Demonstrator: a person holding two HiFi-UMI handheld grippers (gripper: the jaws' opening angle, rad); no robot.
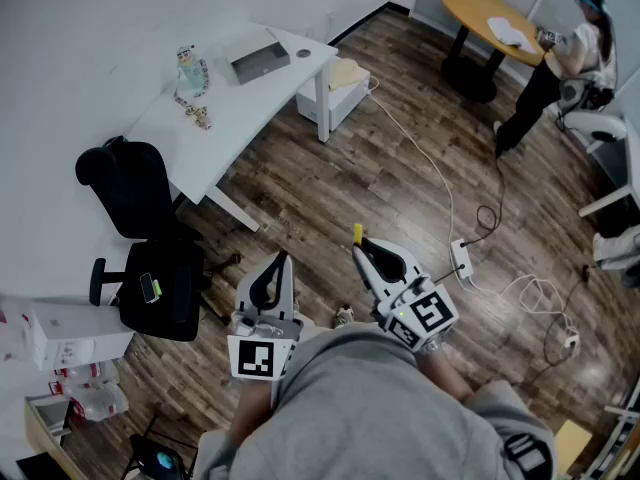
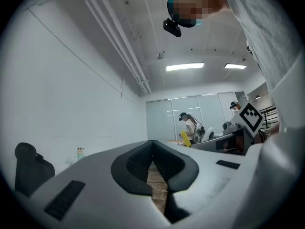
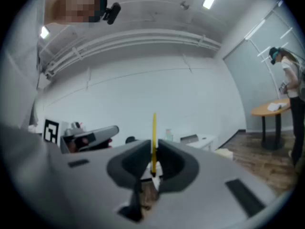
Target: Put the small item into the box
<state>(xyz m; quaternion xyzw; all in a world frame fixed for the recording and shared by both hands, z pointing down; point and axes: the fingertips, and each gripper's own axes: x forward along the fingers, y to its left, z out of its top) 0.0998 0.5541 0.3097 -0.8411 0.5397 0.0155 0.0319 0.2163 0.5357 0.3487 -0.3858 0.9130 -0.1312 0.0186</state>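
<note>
Head view, left to right. Black office chair (image 1: 140, 218) sits against the near-left edge of the white table (image 1: 240, 103). On the table's far end lies a grey box (image 1: 258, 61), with a small bottle-like figure (image 1: 188, 68) toward the chair end. Both grippers are held close to the person's body, well apart from the table, over wooden floor (image 1: 330, 178).

Left gripper (image 1: 282, 258): jaws pressed together at the tips, nothing between them; left gripper view agrees (image 2: 152, 143).

Right gripper (image 1: 360, 246): pinching a thin yellow item (image 1: 357, 233), which stands upright between the pads in the right gripper view (image 3: 154, 130).

Another person (image 1: 570, 58) stands far right of the table, at a round wooden table (image 1: 485, 13).
</note>
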